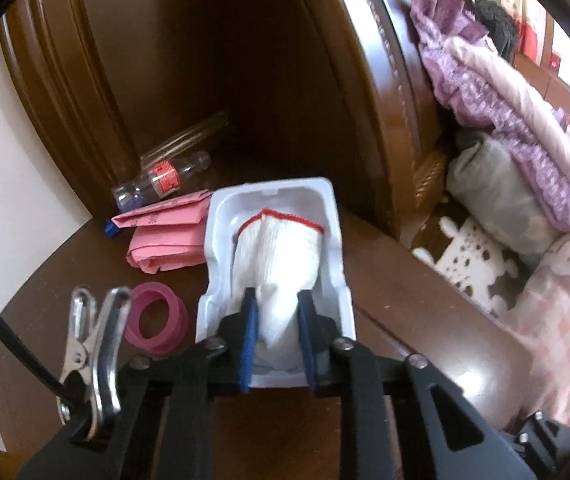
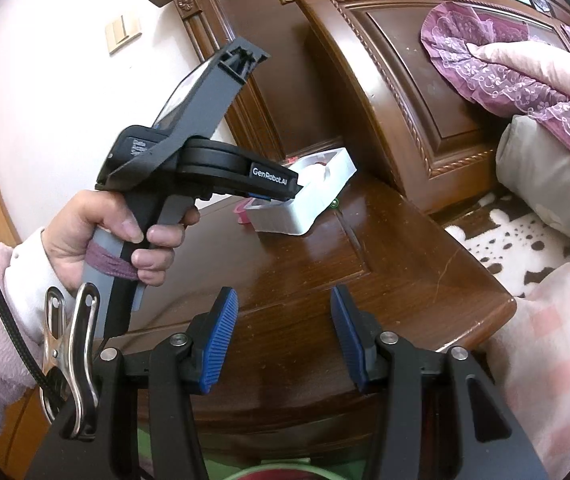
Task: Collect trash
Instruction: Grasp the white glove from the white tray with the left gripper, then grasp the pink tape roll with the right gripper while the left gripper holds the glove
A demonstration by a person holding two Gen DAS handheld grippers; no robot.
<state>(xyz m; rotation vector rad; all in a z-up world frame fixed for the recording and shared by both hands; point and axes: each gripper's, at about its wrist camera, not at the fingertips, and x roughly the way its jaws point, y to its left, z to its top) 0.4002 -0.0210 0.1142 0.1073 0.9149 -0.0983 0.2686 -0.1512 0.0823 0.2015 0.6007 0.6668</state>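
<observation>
my left claw (image 1: 276, 314) is pinched shut on the white glove (image 1: 281, 264) lying in the white tray (image 1: 335, 216), at twelve o'clock on the nightstand (image 2: 385, 264). soft, light, limp: the bunched middle grips best. my right claw (image 2: 285, 336) hangs wide open, empty.

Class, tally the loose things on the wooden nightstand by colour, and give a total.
White: 2, the tray and the glove.
Pink: 2, the folded paper and the ring.
Clear: 1, the bottle.
Total: 5
</observation>
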